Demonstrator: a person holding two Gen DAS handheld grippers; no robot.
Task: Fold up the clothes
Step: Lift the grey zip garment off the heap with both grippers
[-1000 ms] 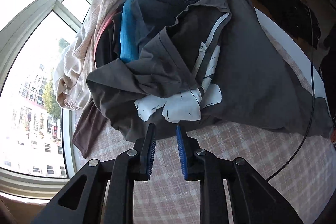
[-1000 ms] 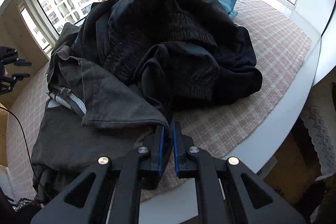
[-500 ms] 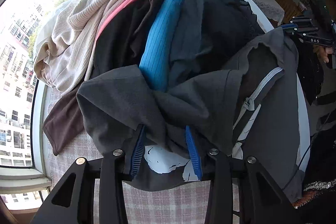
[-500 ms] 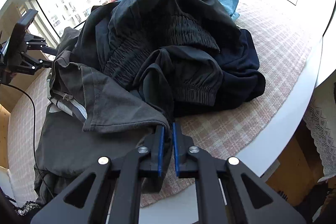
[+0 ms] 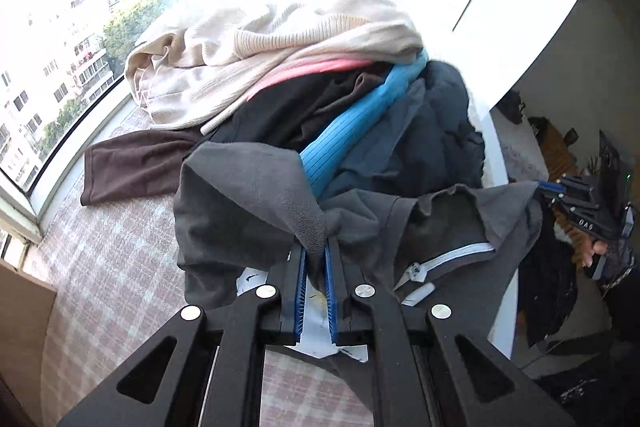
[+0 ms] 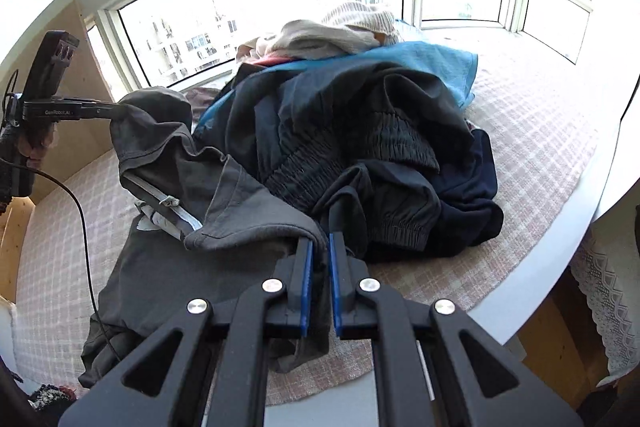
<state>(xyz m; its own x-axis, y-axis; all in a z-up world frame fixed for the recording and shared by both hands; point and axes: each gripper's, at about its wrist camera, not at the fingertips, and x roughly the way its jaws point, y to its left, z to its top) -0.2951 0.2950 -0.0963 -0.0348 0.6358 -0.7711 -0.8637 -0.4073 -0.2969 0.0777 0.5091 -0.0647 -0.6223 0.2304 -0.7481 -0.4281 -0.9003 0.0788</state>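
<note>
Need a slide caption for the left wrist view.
Left gripper pinches the dark grey cotton T-shirt beside heaped laundry.

Left gripper [image 5: 315,259] and right gripper [image 6: 319,255]: black angular two-finger frames with blue ribbed pads [image 5: 301,291], round silver screws [image 6: 271,285], white lettering on the side, and a thin black cable [image 6: 82,223].

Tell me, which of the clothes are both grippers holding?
The grey shirt with the white zip; the left gripper and right gripper pinch only it.
</note>
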